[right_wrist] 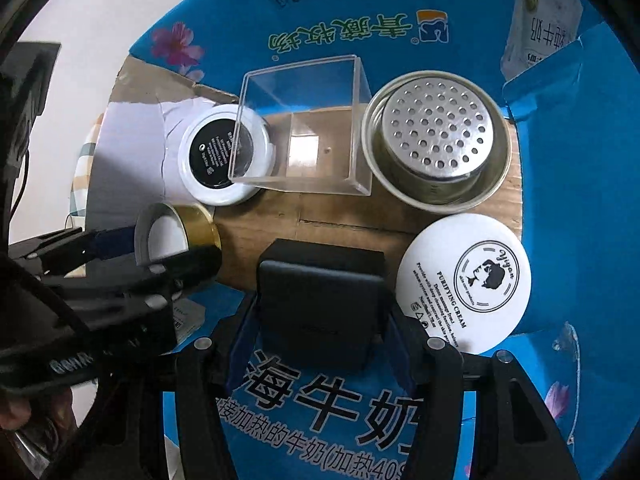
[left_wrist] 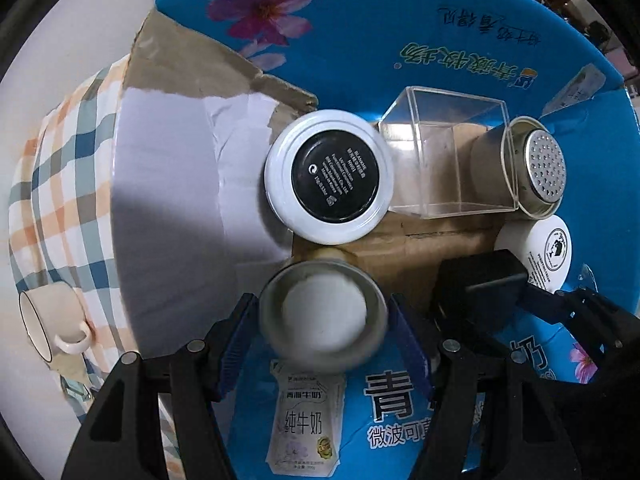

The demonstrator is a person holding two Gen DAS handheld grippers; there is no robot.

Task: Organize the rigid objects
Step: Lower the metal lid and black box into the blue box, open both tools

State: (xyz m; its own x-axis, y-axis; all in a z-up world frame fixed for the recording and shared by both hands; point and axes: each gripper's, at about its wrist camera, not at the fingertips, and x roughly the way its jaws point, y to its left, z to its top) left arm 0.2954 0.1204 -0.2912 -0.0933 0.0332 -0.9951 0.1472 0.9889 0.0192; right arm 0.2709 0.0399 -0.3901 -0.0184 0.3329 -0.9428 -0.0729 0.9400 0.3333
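Note:
A small round jar (left_wrist: 324, 320) with a gold band (right_wrist: 200, 228) and a white inside sits between the pads of my left gripper (left_wrist: 322, 304), which is shut on it, low over the near left corner of the blue cardboard box (left_wrist: 400, 20). My right gripper (right_wrist: 320, 308) is shut on a black rectangular case (right_wrist: 320, 280), held just above the box's brown floor (right_wrist: 280, 224) near its front. In the left wrist view the same case (left_wrist: 480, 280) shows at the right, close beside the jar.
Inside the box lie a white jar with a black label (left_wrist: 328, 176), a clear plastic cube (right_wrist: 304, 120), a perforated metal strainer cup (right_wrist: 436, 140) and a white cream tin (right_wrist: 464, 280). Outside, a cream mug (left_wrist: 52, 320) lies on a checked cloth (left_wrist: 60, 184).

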